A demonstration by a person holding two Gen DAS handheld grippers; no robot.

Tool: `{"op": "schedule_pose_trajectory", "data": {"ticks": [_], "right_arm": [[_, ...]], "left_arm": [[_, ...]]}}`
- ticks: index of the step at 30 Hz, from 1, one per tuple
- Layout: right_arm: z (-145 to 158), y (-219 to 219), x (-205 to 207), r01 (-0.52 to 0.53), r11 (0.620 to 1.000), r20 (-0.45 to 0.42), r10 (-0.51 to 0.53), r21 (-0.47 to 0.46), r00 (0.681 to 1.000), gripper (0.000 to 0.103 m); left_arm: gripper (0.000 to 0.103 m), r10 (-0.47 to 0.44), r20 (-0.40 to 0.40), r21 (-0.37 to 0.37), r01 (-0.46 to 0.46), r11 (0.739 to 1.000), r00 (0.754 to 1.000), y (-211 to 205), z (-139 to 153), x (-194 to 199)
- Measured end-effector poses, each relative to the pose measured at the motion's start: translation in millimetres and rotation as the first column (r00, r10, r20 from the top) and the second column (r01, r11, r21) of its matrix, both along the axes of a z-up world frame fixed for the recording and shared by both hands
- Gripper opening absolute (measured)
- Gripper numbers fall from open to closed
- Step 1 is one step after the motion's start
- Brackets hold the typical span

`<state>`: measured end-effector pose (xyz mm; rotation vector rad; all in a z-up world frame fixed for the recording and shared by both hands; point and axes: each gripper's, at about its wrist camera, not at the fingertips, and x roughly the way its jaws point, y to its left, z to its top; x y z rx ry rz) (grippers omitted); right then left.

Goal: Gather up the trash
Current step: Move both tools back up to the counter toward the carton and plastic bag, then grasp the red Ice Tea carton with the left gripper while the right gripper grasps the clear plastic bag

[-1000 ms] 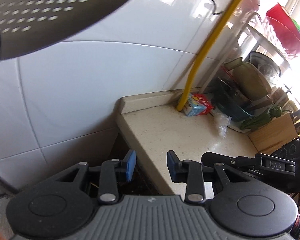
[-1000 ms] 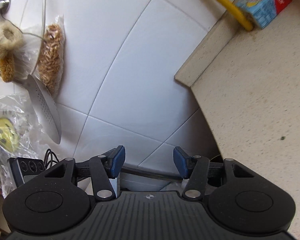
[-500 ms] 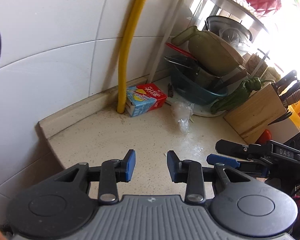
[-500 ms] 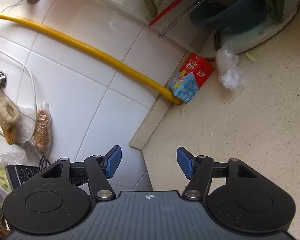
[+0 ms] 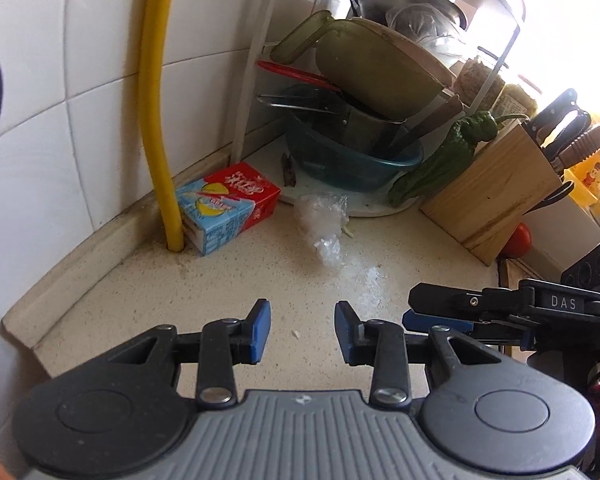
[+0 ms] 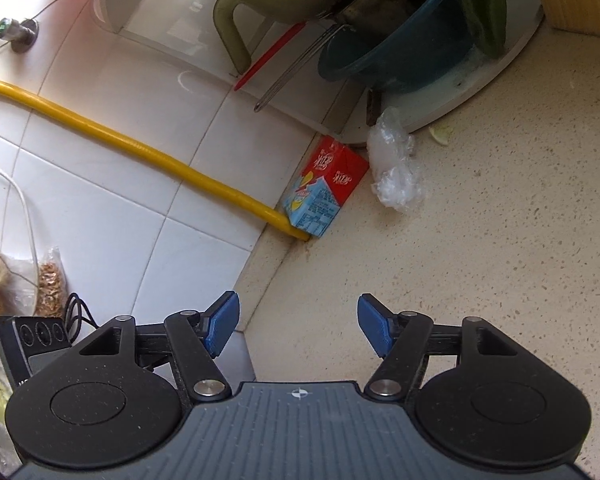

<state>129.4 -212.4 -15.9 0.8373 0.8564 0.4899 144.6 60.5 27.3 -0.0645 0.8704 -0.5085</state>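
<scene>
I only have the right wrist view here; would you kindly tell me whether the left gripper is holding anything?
Observer: No. The left gripper is empty, its jaws partly open over bare countertop.
Operator: Thank you. What stands beyond the green pepper, past the edge of my frame?
Observer: A wooden knife block with several knife handles sticking out of its top.
Operator: Is there anything on the far side of it?
Observer: A red round thing, perhaps a tomato, sits at the block's foot. I see no trash there.
</scene>
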Motion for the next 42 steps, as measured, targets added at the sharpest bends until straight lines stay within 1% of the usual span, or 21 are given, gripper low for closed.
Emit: {"op": "schedule_pose_trajectory", "data": {"ticks": [4, 7, 10, 11, 14, 15, 18, 21, 24, 26, 27, 28, 30, 31, 33, 34, 35, 37, 39, 40, 42], "right_arm": [[12.1, 1.8, 1.3, 0.051, 0.995, 0.032, -0.049, -0.082, 0.998, 0.077], [18.7, 6.5, 8.0, 0.08, 0.979, 0.053, -0.071, -0.188, 0.996, 0.08], [24.2, 8.0, 20.7, 0.1, 0.958, 0.068, -0.085, -0.269, 0.994, 0.08], [25.0, 8.2, 25.5, 0.102, 0.953, 0.069, -0.086, -0.284, 0.994, 0.08], [25.9, 7.2, 36.1, 0.102, 0.945, 0.069, -0.084, -0.311, 0.994, 0.081], [25.8, 7.0, 38.5, 0.105, 0.941, 0.07, -0.088, -0.321, 0.994, 0.081], [24.5, 4.6, 42.9, 0.104, 0.942, 0.07, -0.086, -0.318, 0.994, 0.082], [20.1, 0.6, 47.0, 0.093, 0.95, 0.061, -0.078, -0.298, 0.995, 0.083], [15.2, -0.9, 52.9, 0.077, 0.954, 0.047, -0.066, -0.288, 0.997, 0.084], [12.1, -1.0, 56.5, 0.068, 0.959, 0.036, -0.06, -0.274, 0.998, 0.084], [10.5, -0.8, 57.5, 0.064, 0.962, 0.033, -0.057, -0.267, 0.998, 0.084], [8.8, -0.6, 57.8, 0.061, 0.963, 0.032, -0.055, -0.262, 0.998, 0.084], [6.4, -0.8, 57.4, 0.057, 0.966, 0.029, -0.051, -0.251, 0.998, 0.085], [4.7, -0.7, 58.2, 0.055, 0.968, 0.025, -0.05, -0.244, 0.998, 0.085], [2.5, -1.2, 58.3, 0.054, 0.97, 0.019, -0.051, -0.236, 0.999, 0.085], [2.2, -2.0, 57.9, 0.056, 0.97, 0.018, -0.054, -0.235, 0.998, 0.086], [2.1, -3.1, 57.0, 0.06, 0.97, 0.018, -0.058, -0.234, 0.998, 0.086], [2.0, -6.1, 53.9, 0.071, 0.97, 0.02, -0.068, -0.232, 0.997, 0.086], [1.5, -8.7, 52.3, 0.084, 0.968, 0.028, -0.079, -0.237, 0.996, 0.087], [0.8, -9.5, 53.2, 0.09, 0.966, 0.031, -0.085, -0.243, 0.996, 0.087], [-2.0, -10.1, 58.1, 0.094, 0.962, 0.03, -0.089, -0.258, 0.996, 0.087]], "left_arm": [[0.032, -0.05, 0.012, 0.023, 0.05, 0.998, 0.999, -11.1, 0.1, 19.4], [0.034, -0.103, 0.046, 0.095, 0.098, 0.991, 0.994, -26.7, 1.2, 36.3], [0.042, -0.162, 0.102, 0.174, 0.143, 0.974, 0.982, -42.4, 3.6, 55.1], [0.042, -0.185, 0.116, 0.199, 0.159, 0.967, 0.976, -46.6, 3.9, 63.4], [0.045, -0.27, 0.11, 0.239, 0.239, 0.941, 0.957, -58.2, 1.6, 88.7], [0.046, -0.28, 0.101, 0.25, 0.248, 0.936, 0.955, -60.9, -1.2, 97.5], [0.046, -0.252, 0.095, 0.298, 0.214, 0.93, 0.963, -67.7, -11.3, 120.9], [0.046, -0.238, 0.077, 0.323, 0.201, 0.925, 0.968, -71.7, -22.2, 137.9], [0.046, -0.236, 0.11, 0.4, 0.175, 0.9, 0.965, -79.5, -32.4, 143.2], [0.047, -0.217, 0.116, 0.443, 0.145, 0.885, 0.969, -82.6, -40.8, 149.0], [0.054, -0.218, 0.115, 0.46, 0.143, 0.877, 0.969, -82.9, -45.5, 151.8], [0.063, -0.226, 0.13, 0.458, 0.144, 0.877, 0.965, -82.1, -46.4, 152.0], [0.065, -0.237, 0.093, 0.478, 0.165, 0.863, 0.967, -83.0, -51.9, 157.0], [0.068, -0.243, 0.046, 0.477, 0.193, 0.858, 0.969, -84.0, -56.3, 158.8], [0.082, -0.275, 0.014, 0.462, 0.237, 0.854, 0.961, -84.2, -61.1, 151.6], [0.083, -0.286, 0.008, 0.457, 0.251, 0.853, 0.958, -84.0, -61.2, 146.0], [0.083, -0.289, -0.003, 0.436, 0.262, 0.861, 0.957, -82.9, -58.9, 139.8], [0.083, -0.325, -0.051, 0.326, 0.324, 0.888, 0.944, -78.2, -49.2, 127.4], [0.082, -0.362, -0.119, 0.201, 0.379, 0.903, 0.925, -73.9, -43.0, 117.9], [0.082, -0.358, -0.133, 0.179, 0.378, 0.908, 0.924, -73.8, -42.6, 115.8], [0.081, -0.328, -0.105, 0.224, 0.343, 0.912, 0.939, -74.0, -42.7, 112.2]]}}
